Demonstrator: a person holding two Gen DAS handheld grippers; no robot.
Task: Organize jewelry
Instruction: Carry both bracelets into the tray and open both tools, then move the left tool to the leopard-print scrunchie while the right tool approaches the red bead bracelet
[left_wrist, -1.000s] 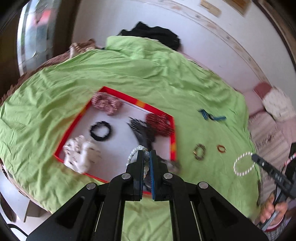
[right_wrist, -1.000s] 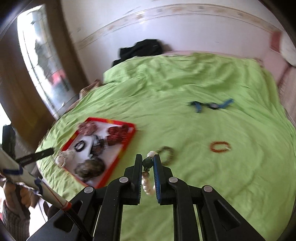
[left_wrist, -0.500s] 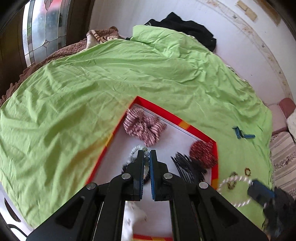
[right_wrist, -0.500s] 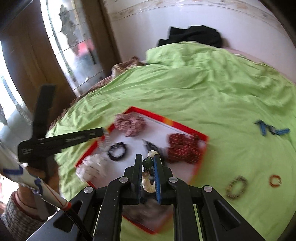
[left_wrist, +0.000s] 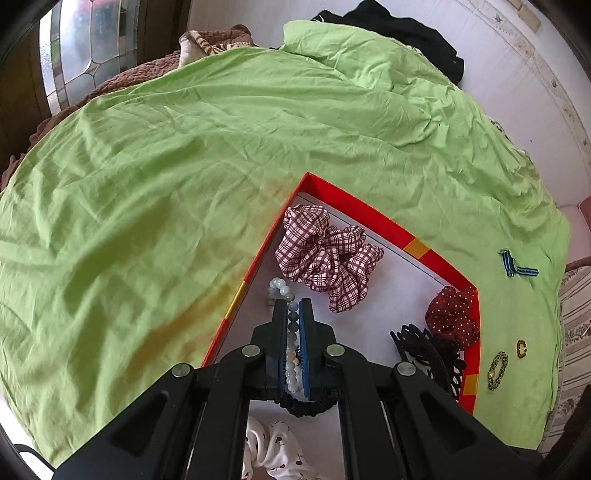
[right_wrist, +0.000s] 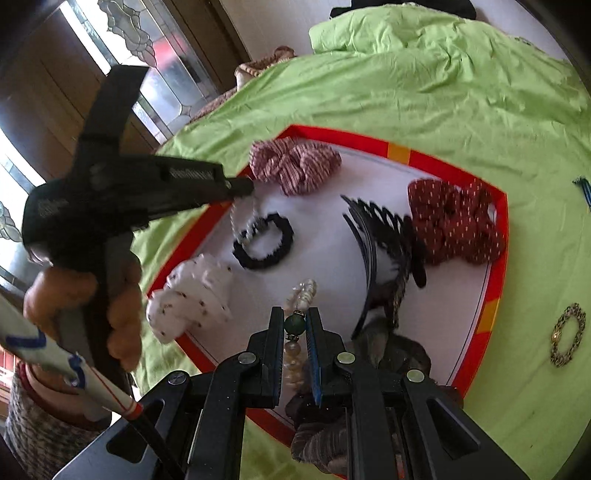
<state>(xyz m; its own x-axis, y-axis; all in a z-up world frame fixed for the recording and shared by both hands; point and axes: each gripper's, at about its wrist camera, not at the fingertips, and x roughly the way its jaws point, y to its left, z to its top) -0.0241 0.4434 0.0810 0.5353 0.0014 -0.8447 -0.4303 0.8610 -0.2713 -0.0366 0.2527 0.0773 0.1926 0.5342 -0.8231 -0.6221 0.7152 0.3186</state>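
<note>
Both loaded: L gripper (left_wrist: 293, 314) pinches pale bead bracelet (left_wrist: 291, 325), R gripper (right_wrist: 295, 325) pinches pearl bracelet (right_wrist: 293, 354). Light, floppy, slippery beads; grip mid-strand, over tray (right_wrist: 496, 291).

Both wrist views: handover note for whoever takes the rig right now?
Left gripper: jaws shut on a pale blue-grey bead bracelet, over the red-rimmed tray.
Right gripper: jaws shut on a pearl bracelet with a green bead, also over the tray.
Done: scrunchies, black hair tie and hair claw are in the tray.
Left: release both bracelets; gold bracelet, small ring and blue clip lie on the green sheet.
</note>
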